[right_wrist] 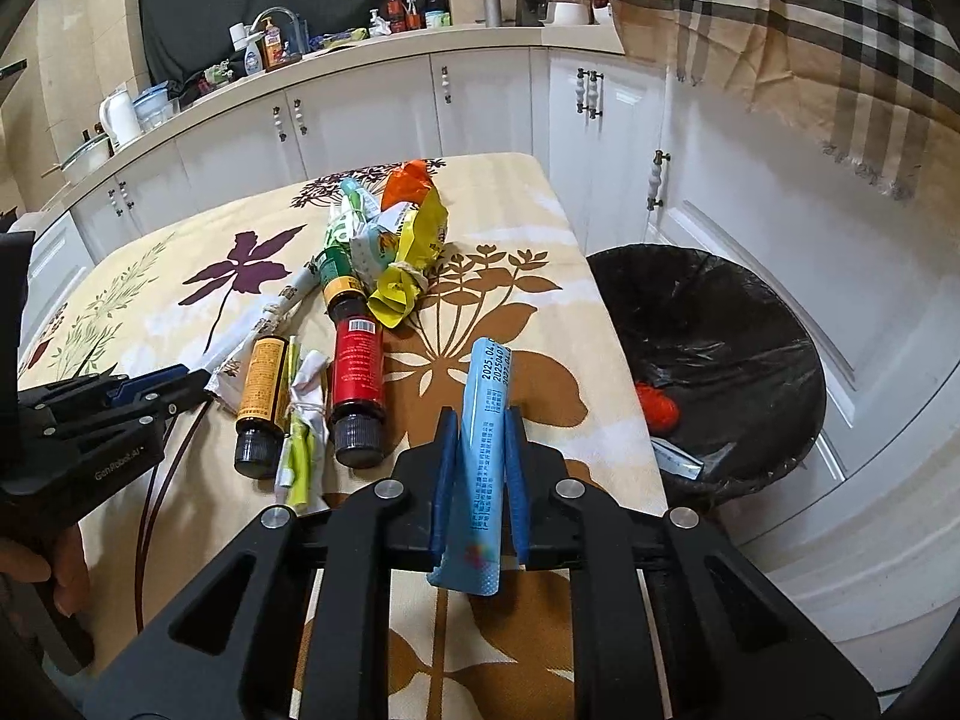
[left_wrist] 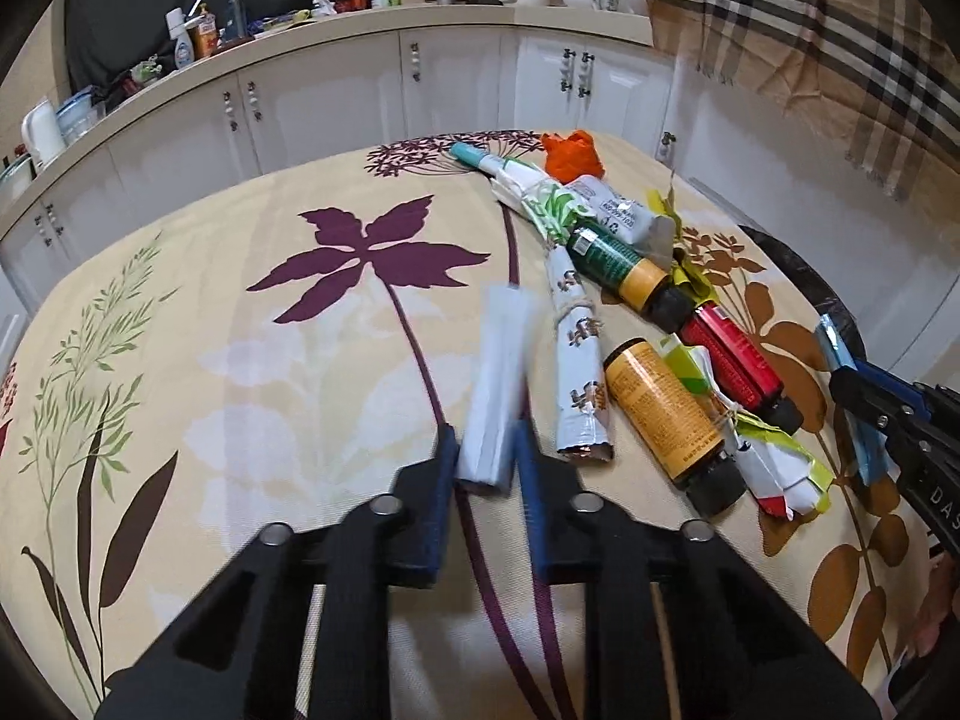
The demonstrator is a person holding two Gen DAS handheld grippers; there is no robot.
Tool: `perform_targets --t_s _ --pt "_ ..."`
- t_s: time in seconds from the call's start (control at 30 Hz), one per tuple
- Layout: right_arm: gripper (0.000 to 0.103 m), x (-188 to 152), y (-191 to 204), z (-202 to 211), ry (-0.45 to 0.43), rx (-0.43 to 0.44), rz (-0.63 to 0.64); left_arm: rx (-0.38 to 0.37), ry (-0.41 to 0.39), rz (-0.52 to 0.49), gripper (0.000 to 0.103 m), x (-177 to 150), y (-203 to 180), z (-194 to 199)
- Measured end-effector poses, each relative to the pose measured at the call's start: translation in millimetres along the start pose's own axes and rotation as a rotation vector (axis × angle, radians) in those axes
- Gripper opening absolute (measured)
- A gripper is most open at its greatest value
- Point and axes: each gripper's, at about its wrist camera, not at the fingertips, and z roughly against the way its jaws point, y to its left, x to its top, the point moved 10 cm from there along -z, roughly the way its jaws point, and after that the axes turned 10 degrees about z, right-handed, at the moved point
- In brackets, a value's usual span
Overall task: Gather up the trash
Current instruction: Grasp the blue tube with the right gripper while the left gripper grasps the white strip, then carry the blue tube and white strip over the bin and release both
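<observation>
My left gripper (left_wrist: 487, 450) is shut on a pale, whitish-blue rolled wrapper (left_wrist: 501, 360) that lies on the flowered tablecloth (left_wrist: 240, 390); the roll points away between the blue pads. In the right wrist view my right gripper (right_wrist: 480, 420) is shut on a light blue printed sachet (right_wrist: 489, 378), held above the table's right edge. Trash lies in a row beside the wrapper: an orange-labelled brown bottle (left_wrist: 660, 414), a red-labelled bottle (left_wrist: 732, 360), a green bottle (left_wrist: 624, 270), a white tied wrapper (left_wrist: 576, 348) and an orange bag (left_wrist: 573, 153).
A black-lined bin (right_wrist: 720, 330) stands on the floor right of the table, with something orange (right_wrist: 657, 405) inside. White cabinets (right_wrist: 360, 114) and a cluttered counter run behind. A plaid cloth (right_wrist: 810, 30) hangs at the upper right. A hand (right_wrist: 36, 564) holds the left gripper (right_wrist: 180, 384).
</observation>
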Motion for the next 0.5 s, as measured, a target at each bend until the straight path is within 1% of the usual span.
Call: perform_targets --t_s 0.13,0.27,0.37,0.5 --pt "0.015 0.9 2.2 -0.2 -0.001 0.005 0.006 -0.011 -0.007 0.005 0.011 0.2 -0.2 2.4" --pt "0.015 3.5 2.4 1.7 -0.008 0.007 0.010 -0.019 -0.032 0.025 0.009 1.9 3.0 8.8" --pt "0.015 7.0 1.8 5.8 -0.021 0.005 0.012 0.000 -0.081 0.035 0.009 5.5 7.6 20.1" --pt "0.015 15.3 -1.2 13.7 -0.049 -0.007 0.017 -0.001 -0.136 0.050 0.009 15.7 7.8 34.0"
